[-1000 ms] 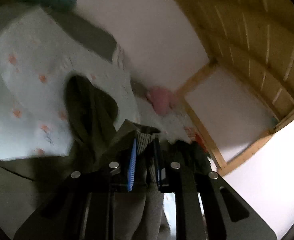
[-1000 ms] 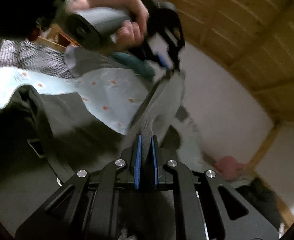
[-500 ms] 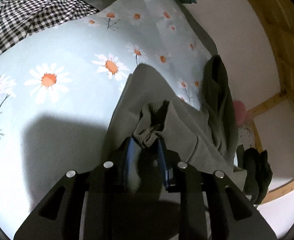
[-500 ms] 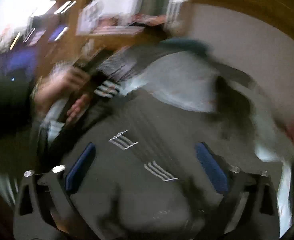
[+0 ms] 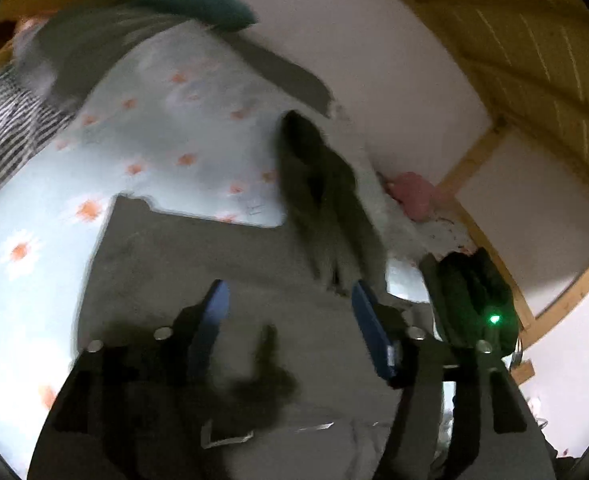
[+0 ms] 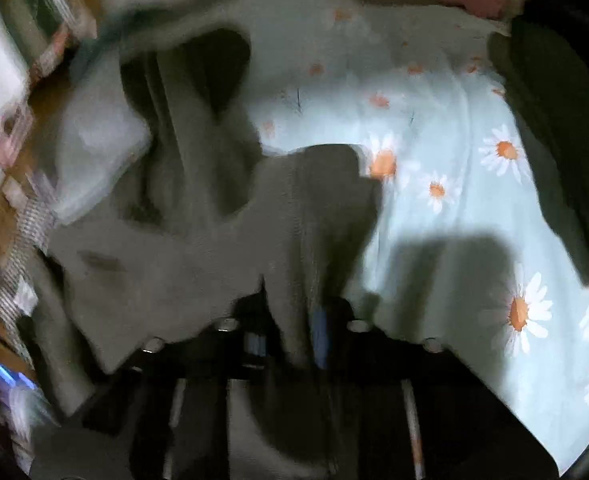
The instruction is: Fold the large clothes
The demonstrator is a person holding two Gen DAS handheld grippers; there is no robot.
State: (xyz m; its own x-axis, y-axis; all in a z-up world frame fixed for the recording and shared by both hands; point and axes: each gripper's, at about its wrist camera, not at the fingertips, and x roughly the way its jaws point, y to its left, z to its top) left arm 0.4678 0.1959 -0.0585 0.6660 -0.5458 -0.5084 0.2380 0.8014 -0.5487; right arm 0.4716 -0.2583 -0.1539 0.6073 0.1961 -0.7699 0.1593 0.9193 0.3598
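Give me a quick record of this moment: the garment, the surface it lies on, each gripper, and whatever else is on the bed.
garment: grey-green garment, spread on the bed
surface: daisy-print sheet, pale blue
left gripper: jaws have just been opening, nothing pinched, hovering above the garment
right gripper: jaws have just been closing, pinching a fold of the garment
other: pink soft item by the wall; dark clothing at the bed's edge

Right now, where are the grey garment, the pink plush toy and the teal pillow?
grey garment (image 5: 222, 256): left wrist view, flat body panel.
pink plush toy (image 5: 412, 196): left wrist view, its middle.
teal pillow (image 5: 198, 4): left wrist view, its top.
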